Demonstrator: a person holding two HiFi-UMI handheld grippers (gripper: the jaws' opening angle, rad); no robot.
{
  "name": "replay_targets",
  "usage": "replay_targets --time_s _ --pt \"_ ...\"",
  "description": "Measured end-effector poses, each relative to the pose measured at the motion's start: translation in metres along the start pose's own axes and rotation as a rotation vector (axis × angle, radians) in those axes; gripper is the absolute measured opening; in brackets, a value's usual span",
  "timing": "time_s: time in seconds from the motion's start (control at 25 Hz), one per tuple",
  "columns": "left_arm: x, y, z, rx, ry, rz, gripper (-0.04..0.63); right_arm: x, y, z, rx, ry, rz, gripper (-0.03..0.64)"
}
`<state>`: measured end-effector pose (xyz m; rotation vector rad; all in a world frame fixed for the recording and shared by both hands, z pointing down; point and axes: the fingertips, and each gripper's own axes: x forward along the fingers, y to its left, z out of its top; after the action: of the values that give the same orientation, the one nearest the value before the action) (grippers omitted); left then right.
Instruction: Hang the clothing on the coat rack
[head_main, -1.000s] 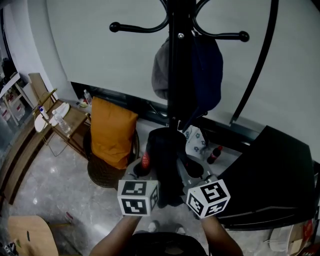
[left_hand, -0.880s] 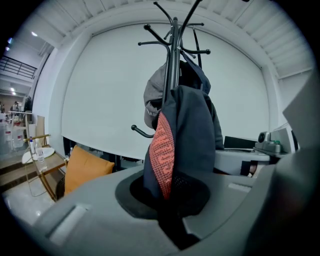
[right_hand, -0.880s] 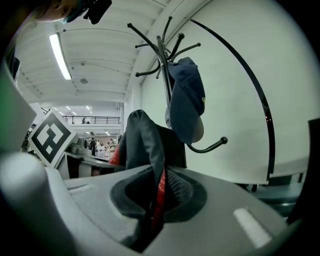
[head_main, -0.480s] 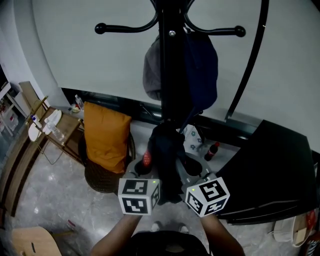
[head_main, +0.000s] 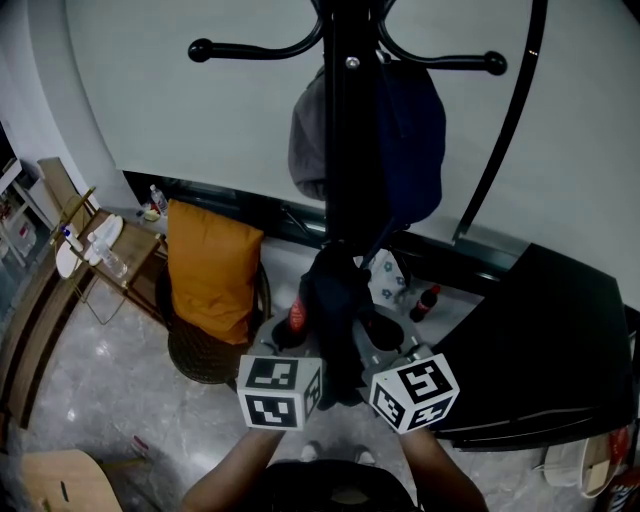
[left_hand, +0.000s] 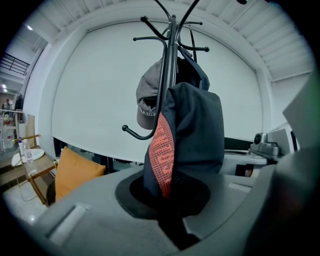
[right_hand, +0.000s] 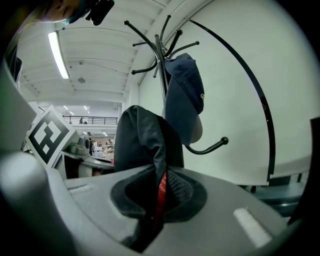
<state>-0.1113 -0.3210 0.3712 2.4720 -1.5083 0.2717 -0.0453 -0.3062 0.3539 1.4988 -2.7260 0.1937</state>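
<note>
The dark garment (head_main: 336, 318) is bunched up between the two grippers and stands up out of both of them, just in front of the lower part of the coat rack (head_main: 350, 160). The left gripper (left_hand: 170, 202) is clamped on a fold of it, with a red patterned strip (left_hand: 161, 155) of the cloth running down into the closed jaws. The right gripper (right_hand: 154, 207) is clamped on another fold of the same garment, and the red strip shows there too as a thin edge. The garment's top sits below the rack's hooks. Higher on the rack hang a grey cap (head_main: 308, 128) on the left and a navy cap (head_main: 415, 140) on the right, both above the garment. A curved black bar (head_main: 508, 125) rises to the right. On the floor lie an orange cushion (head_main: 210, 268) on a round chair to the left, a small bottle (head_main: 427, 303) by the rack's foot, and a black table (head_main: 555, 345) to the right.
</note>
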Motion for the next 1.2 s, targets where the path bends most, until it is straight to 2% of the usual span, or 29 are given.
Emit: replay_targets --time_s 1.2 --pt "0.006 0.011 -0.023 -0.034 0.049 0.044 0.026 0.014 -0.001 -0.025 0.041 0.054 0.014 0.031"
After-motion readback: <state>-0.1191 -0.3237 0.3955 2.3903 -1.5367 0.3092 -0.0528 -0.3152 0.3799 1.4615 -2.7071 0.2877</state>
